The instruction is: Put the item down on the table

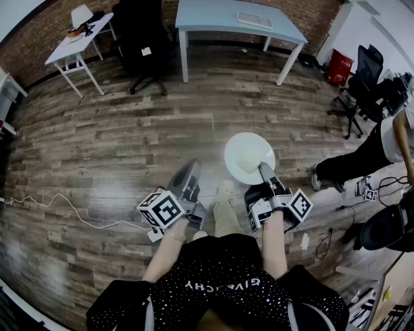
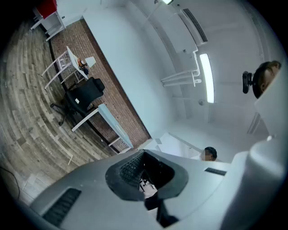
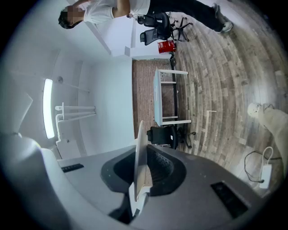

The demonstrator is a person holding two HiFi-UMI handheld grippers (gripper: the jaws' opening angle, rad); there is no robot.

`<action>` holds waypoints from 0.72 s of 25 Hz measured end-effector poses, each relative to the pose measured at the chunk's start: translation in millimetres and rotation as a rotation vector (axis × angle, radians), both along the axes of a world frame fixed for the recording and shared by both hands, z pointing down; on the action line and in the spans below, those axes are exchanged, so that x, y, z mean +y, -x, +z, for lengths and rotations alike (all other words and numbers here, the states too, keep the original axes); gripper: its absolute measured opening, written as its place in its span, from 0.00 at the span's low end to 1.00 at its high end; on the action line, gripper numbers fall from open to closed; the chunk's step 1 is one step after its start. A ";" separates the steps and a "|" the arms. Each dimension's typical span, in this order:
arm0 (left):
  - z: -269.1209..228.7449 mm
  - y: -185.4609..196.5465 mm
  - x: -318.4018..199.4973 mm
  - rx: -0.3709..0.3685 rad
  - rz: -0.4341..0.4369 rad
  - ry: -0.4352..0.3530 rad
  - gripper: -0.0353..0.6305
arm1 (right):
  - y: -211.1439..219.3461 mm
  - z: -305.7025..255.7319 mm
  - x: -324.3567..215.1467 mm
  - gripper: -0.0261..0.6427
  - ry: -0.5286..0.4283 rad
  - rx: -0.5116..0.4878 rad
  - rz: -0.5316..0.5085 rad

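- Head view: the right gripper (image 1: 262,168) carries a white plate (image 1: 246,154) that juts ahead of its fingers over bare floor (image 1: 129,142). The blue worktop (image 1: 223,16) stands well ahead of them. I judge this the carrying step; the next move calls for walking over, then lowering the plate flat. The left gripper (image 1: 192,167) shows no load.
- Left gripper view: the fingers (image 2: 128,167) are drawn together with nothing between them. Whether the pads quite touch is hard to tell.
- Right gripper view: the fingers (image 3: 163,168) are clamped on the plate's rim. The plate shows edge-on, so its face is hidden.
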State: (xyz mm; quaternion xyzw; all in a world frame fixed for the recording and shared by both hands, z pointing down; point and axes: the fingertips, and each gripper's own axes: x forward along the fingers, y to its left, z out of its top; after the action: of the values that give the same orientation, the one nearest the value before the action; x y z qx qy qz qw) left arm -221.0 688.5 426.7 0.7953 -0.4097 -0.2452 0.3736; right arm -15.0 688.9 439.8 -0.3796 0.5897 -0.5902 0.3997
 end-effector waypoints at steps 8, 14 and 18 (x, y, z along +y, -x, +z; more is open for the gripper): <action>1.9 -17.2 -79.2 -0.001 0.006 0.001 0.07 | -12.6 -2.4 -74.2 0.09 -0.016 -0.005 -0.010; 0.6 -55.1 -150.1 0.031 0.047 -0.002 0.07 | -47.7 8.2 -141.0 0.09 0.004 -0.015 0.018; -2.4 -76.5 -200.5 0.013 0.056 -0.001 0.07 | -67.9 7.2 -191.2 0.09 0.014 -0.021 0.026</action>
State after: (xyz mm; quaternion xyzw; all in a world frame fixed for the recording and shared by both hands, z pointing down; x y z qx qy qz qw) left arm -144.6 488.0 424.3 0.8050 -0.3848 -0.2402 0.3824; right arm 52.9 497.8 447.1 -0.3837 0.5764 -0.5932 0.4107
